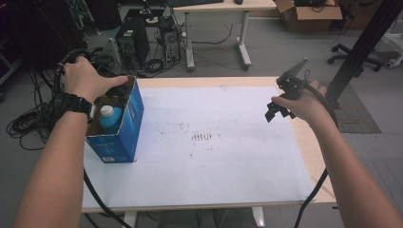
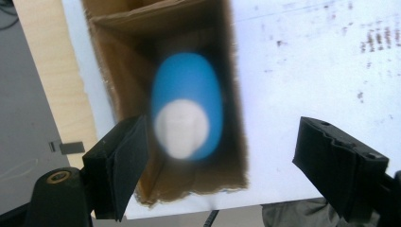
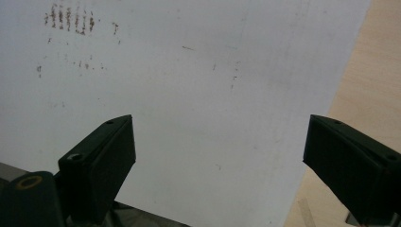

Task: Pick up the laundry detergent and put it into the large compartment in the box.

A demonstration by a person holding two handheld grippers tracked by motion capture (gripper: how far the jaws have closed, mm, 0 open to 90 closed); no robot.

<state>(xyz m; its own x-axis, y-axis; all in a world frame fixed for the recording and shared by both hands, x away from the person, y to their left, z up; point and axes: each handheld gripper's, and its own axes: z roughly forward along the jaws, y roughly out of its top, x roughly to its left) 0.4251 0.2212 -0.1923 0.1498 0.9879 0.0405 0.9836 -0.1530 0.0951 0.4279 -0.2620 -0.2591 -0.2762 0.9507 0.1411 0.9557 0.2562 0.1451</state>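
An open-topped blue carton (image 1: 124,127) stands upright at the table's left edge. A blue bottle with a white cap (image 1: 110,117) stands inside it. The person's left hand (image 1: 85,78) hovers over the carton's far end. In the left gripper view my left gripper (image 2: 222,130) looks straight down into the carton (image 2: 123,85). Its jaws are spread wide and grip nothing, and the blurred bottle (image 2: 189,94) lies below them. My right gripper (image 1: 275,110) hangs above the table's right side. It (image 3: 217,137) is open and empty over the white sheet (image 3: 189,71).
A white sheet (image 1: 228,156) with brown smudges (image 1: 202,137) covers the wooden table. Beyond the table, a computer tower (image 1: 133,42) and tangled cables (image 1: 28,118) lie on the floor. A second desk (image 1: 218,19) stands at the back, and a black post (image 1: 361,47) rises at right.
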